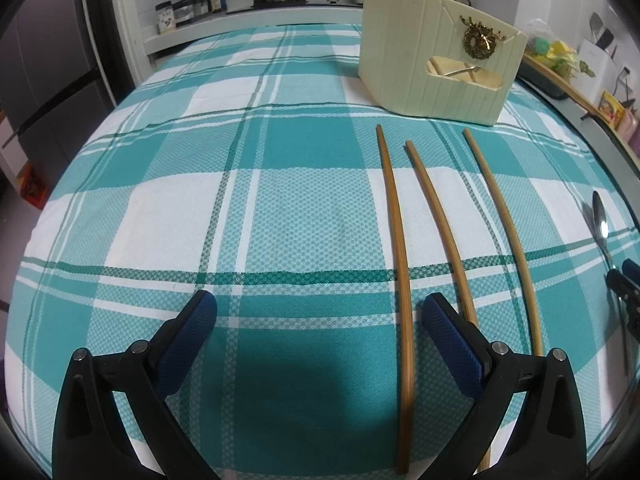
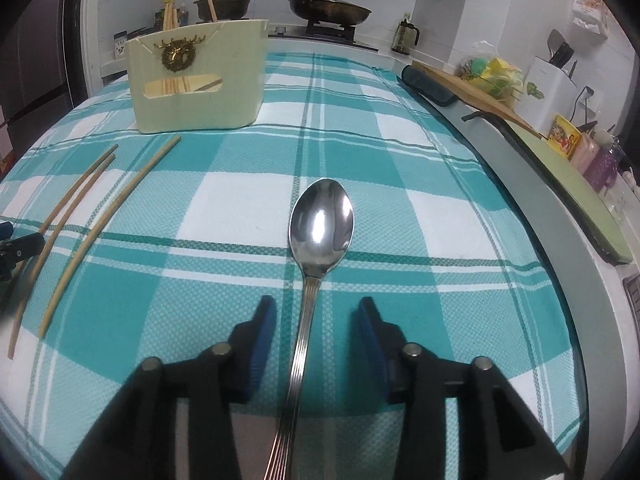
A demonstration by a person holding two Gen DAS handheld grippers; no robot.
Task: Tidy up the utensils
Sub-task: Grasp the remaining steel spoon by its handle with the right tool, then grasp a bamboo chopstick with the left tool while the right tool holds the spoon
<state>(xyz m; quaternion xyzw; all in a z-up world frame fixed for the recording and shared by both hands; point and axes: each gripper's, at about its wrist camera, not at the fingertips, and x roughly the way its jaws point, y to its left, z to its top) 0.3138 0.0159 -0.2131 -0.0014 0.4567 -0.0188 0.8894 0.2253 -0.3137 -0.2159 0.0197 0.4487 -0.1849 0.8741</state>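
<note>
The left claw (image 1: pixel 320 312) stands wide apart at the bottom of the left wrist view, low over a desk covered by a teal and white checked cloth (image 1: pixel 240 184). Nothing is between its blue pads (image 1: pixel 452 340). Three chopsticks lie on the cloth in the right half of that view, running from the lower edge up toward the holder. The left chopstick (image 1: pixel 398 264) passes inside the claw's span, close to the right pad but apart from it. The middle chopstick (image 1: pixel 444 232) runs behind the right finger, and whether they touch cannot be told. The right chopstick (image 1: pixel 508 240) lies just outside that finger.

A cream utensil holder (image 1: pixel 404 56) stands upright in the upper right of the left wrist view, beyond the chopstick tips and apart from them. It carries a gold wreath ornament (image 1: pixel 478 42) on its front, and a cut-out below that shows more chopsticks inside. Others stick up above its rim.

The right claw (image 2: pixel 316 312) is also apart, at the bottom centre of the right wrist view. A metal spoon (image 2: pixel 320 224) lies bowl up on the cloth, its handle running straight down between the two pads with a gap on either side. The bowl sits just beyond the fingertips. In this view the holder (image 2: pixel 224 92) is at the upper left, well apart from the spoon, with the three chopsticks at the left edge.

Behind the desk, a stove carries a lidded pan (image 2: pixel 330 8) and a pot with an orange lid (image 2: pixel 224 2).
</note>
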